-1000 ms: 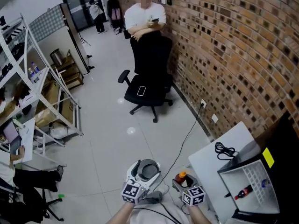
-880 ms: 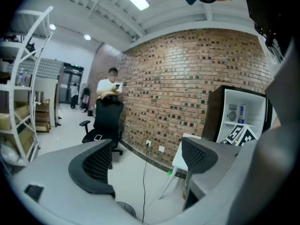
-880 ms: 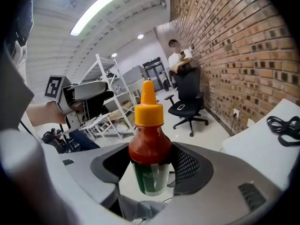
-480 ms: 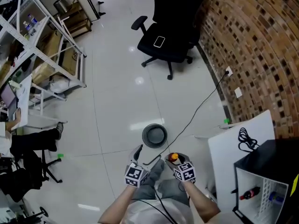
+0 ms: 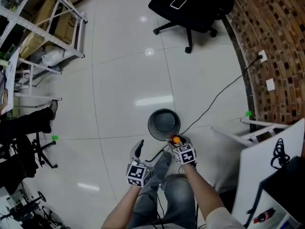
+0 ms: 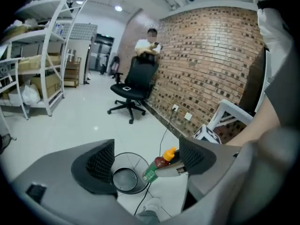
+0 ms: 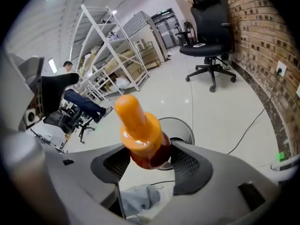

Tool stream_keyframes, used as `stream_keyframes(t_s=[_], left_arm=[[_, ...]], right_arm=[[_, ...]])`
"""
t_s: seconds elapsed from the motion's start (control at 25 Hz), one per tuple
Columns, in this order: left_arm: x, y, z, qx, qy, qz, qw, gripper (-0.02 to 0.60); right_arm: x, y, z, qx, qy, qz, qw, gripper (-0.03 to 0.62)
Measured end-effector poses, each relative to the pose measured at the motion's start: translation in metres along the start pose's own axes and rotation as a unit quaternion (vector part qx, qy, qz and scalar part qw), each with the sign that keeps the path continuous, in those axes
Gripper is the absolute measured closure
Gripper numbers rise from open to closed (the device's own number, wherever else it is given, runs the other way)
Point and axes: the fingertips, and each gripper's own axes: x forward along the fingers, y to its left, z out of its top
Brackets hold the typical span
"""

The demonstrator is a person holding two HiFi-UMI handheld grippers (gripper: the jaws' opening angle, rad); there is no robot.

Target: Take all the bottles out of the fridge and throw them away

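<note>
Floor (image 5: 119,80): pale glossy tiles that fill most of the head view beneath both grippers.
Fridge (image 5: 286,185): black, standing on a white worktop (image 5: 259,166), well off to the right of the right fingers. Only a corner of its inside shows.
Bin (image 5: 151,125): a round wire waste bin on the floor, just ahead of both pairs of fingers. No bottle shows inside it.
Right gripper (image 7: 149,162): its fingers are partly closed and clamped on the shoulder of a bottle.
Left gripper (image 6: 145,161): its fingers stand wide apart and hold nothing. The bin shows through the gap.
Orange-capped bottle (image 7: 140,135): held between the right fingers, with its cap poking out past them. It hangs at the bin's near rim, not yet over the middle.
Red bottle (image 5: 264,216): lies inside the fridge, far to the right of the right fingers.
Progress: one bottle is out of the fridge and carried to the bin but not yet dropped. At least one bottle is left in the fridge, and whether there are more cannot be told.
Change: a second ago the head view looked out across the room, with the office chair (image 5: 190,6) in mid-picture. Now it looks nearly straight down, and both grippers have sunk towards the bin. The grip on the bottle is unchanged.
</note>
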Motion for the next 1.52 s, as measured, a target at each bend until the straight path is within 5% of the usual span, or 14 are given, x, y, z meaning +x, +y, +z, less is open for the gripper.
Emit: stream_keyframes(t_s=[0.2, 0.36, 0.44, 0.8, 1.28, 1.52], left_arm=[[0.024, 0.024, -0.054, 0.01, 0.021, 0.011, 0.9997, 0.172], [0.025, 0.049, -0.086, -0.021, 0.028, 0.041, 0.9985, 0.172], [0.024, 0.053, -0.093, -0.031, 0.024, 0.044, 0.9983, 0.172], [0.017, 0.056, -0.092, -0.044, 0.029, 0.028, 0.9982, 0.172], [-0.016, -0.016, 0.023, 0.022, 0.033, -0.059, 0.9975, 0.172], [-0.056, -0.082, 0.107, 0.075, -0.008, -0.115, 0.9904, 0.172]], right_arm=[[0.079, -0.021, -0.023, -0.05, 0.052, -0.016, 0.997, 0.31], [0.119, -0.027, -0.051, -0.093, 0.083, -0.02, 0.992, 0.353], [0.127, -0.027, -0.059, -0.085, 0.082, -0.017, 0.993, 0.425], [0.112, -0.016, -0.054, -0.044, 0.074, 0.0, 0.996, 0.422], [-0.082, 0.03, 0.038, 0.004, -0.053, -0.007, 0.999, 0.401], [-0.231, 0.055, 0.083, 0.028, -0.175, -0.048, 0.983, 0.387]])
